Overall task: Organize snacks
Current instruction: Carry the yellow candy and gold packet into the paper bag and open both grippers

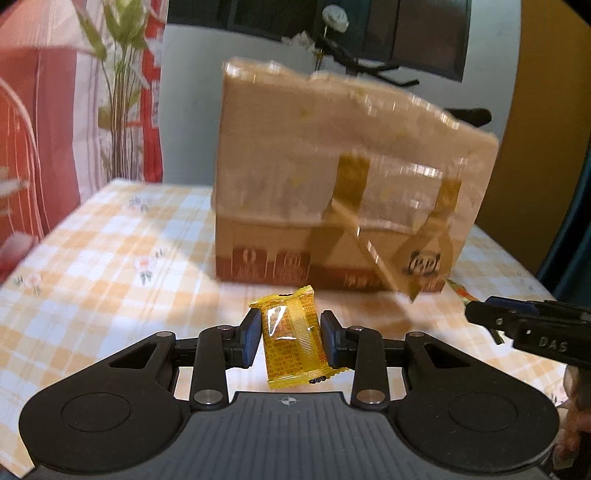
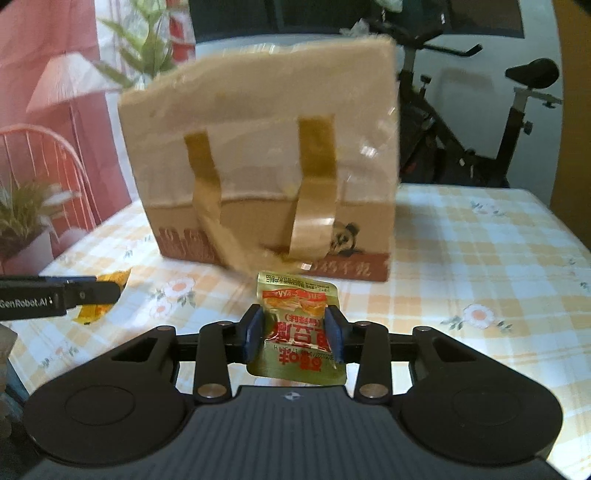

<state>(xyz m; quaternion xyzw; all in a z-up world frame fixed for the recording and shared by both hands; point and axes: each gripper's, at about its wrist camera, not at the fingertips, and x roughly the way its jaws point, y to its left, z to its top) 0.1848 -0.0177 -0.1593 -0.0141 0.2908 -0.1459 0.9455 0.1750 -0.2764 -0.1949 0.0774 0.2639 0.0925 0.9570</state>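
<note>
A table (image 2: 480,236) under a yellow-and-white checked cloth with small flowers fills the foreground. Behind it at the left hangs a pink curtain (image 1: 40,122) printed with leaves and a lamp. An exercise bike (image 2: 461,122) stands at the back right against a pale wall (image 2: 491,99). A dark window (image 1: 417,29) runs along the top. Bright light falls across the cloth.
</note>
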